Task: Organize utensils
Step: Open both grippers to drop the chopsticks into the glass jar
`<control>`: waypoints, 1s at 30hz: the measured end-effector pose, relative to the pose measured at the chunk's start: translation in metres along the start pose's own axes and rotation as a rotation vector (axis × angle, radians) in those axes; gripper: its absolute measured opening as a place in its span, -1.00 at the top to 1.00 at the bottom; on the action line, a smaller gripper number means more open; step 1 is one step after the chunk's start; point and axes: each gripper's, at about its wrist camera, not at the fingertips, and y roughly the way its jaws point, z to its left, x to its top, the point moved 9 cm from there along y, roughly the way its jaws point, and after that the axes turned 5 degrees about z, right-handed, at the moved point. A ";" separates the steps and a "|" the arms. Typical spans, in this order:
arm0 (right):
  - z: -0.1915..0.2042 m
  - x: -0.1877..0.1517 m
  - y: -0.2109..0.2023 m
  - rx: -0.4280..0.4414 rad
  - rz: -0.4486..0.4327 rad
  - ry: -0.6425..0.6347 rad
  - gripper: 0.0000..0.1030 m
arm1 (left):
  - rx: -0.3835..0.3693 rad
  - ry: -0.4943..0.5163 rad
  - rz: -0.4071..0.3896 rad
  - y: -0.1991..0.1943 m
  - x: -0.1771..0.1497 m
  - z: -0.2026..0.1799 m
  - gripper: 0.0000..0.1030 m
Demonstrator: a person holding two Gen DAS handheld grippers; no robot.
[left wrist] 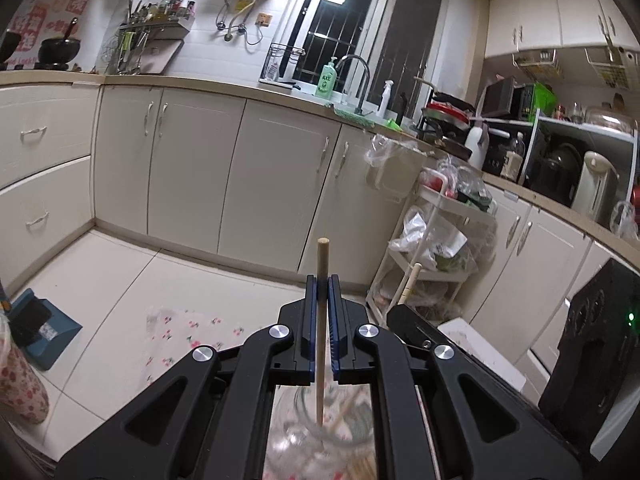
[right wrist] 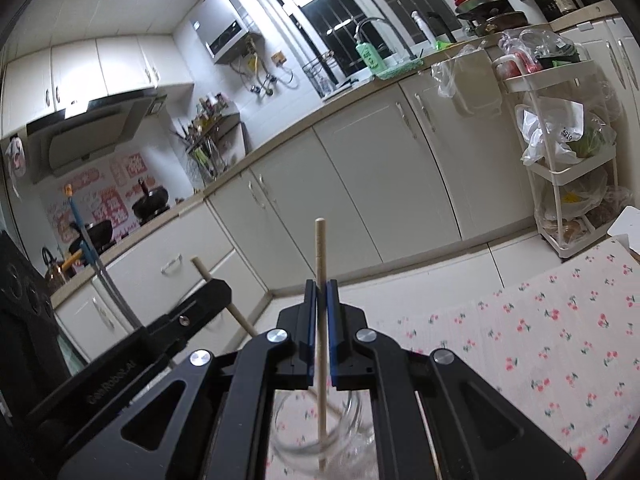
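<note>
My left gripper (left wrist: 322, 280) is shut on a wooden chopstick (left wrist: 321, 264) held upright; its lower end reaches into a clear glass jar (left wrist: 320, 436) below the fingers. My right gripper (right wrist: 321, 285) is shut on a second wooden chopstick (right wrist: 319, 248), also upright, with its lower end inside the glass jar (right wrist: 324, 436). The other gripper's black body (right wrist: 188, 320) with its chopstick (right wrist: 200, 268) shows at left in the right wrist view. In the left wrist view the other gripper (left wrist: 416, 324) and its stick (left wrist: 412, 280) show at right.
A cherry-print cloth (right wrist: 540, 328) covers the table under the jar. Cream kitchen cabinets (left wrist: 240, 168) and a tiled floor (left wrist: 120, 280) lie beyond. A white trolley (left wrist: 436, 248) with bags stands right. A blue dustpan (left wrist: 44, 332) lies on the floor. A black box (left wrist: 596, 348) stands at right.
</note>
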 end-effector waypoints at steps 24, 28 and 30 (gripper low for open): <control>-0.057 -0.069 -0.117 -0.209 0.212 0.023 0.07 | 0.066 -0.016 0.205 -0.084 -0.078 0.014 -0.39; -0.072 -0.108 -0.134 -0.240 0.293 0.029 0.07 | 0.065 -0.006 0.263 -0.091 -0.105 0.006 -0.39; -0.078 -0.121 -0.141 -0.245 0.316 0.040 0.10 | 0.064 -0.004 0.288 -0.093 -0.118 0.000 -0.39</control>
